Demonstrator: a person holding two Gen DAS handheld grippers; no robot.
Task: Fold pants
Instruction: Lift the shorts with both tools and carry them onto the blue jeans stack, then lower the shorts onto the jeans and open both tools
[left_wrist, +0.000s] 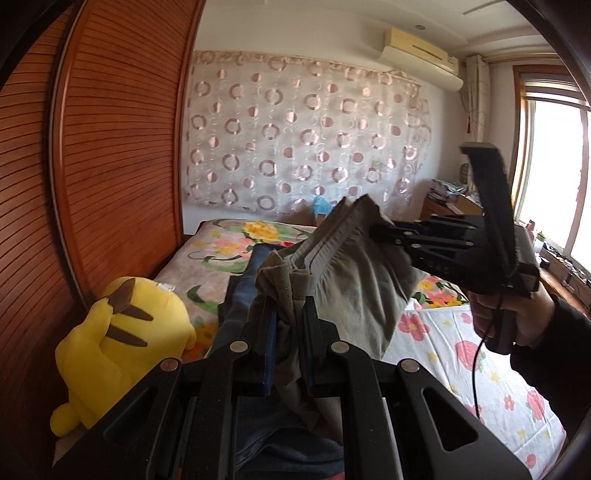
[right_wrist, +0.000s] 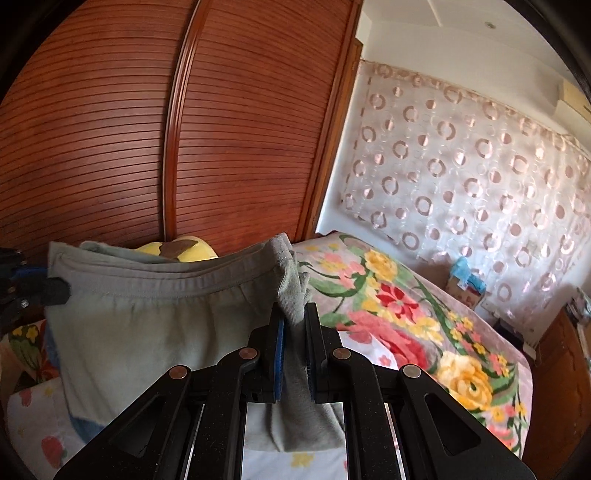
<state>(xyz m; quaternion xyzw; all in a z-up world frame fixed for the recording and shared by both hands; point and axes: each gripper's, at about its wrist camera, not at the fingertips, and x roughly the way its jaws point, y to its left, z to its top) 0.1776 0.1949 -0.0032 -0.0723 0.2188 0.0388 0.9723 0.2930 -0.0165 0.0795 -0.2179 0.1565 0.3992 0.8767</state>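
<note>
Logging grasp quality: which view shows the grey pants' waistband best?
The right wrist view: the waistband of the grey pants stretches flat between left gripper and right gripper. The left wrist view shows it foreshortened and bunched.

Daylight glares through the blown-out window; fisheye edges bend and vignette, perhaps slightly soft.

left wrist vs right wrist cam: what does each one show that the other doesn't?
Only the left wrist view: the window, the whole yellow plush toy, the person's hand holding the right gripper, and folded jeans on the bed.

Only the right wrist view: the grey pants' waistband stretched flat between both grippers.

Both: the grey pants, the left gripper shut on them, the floral bed cover, the wooden wardrobe, the circle-patterned curtain.
</note>
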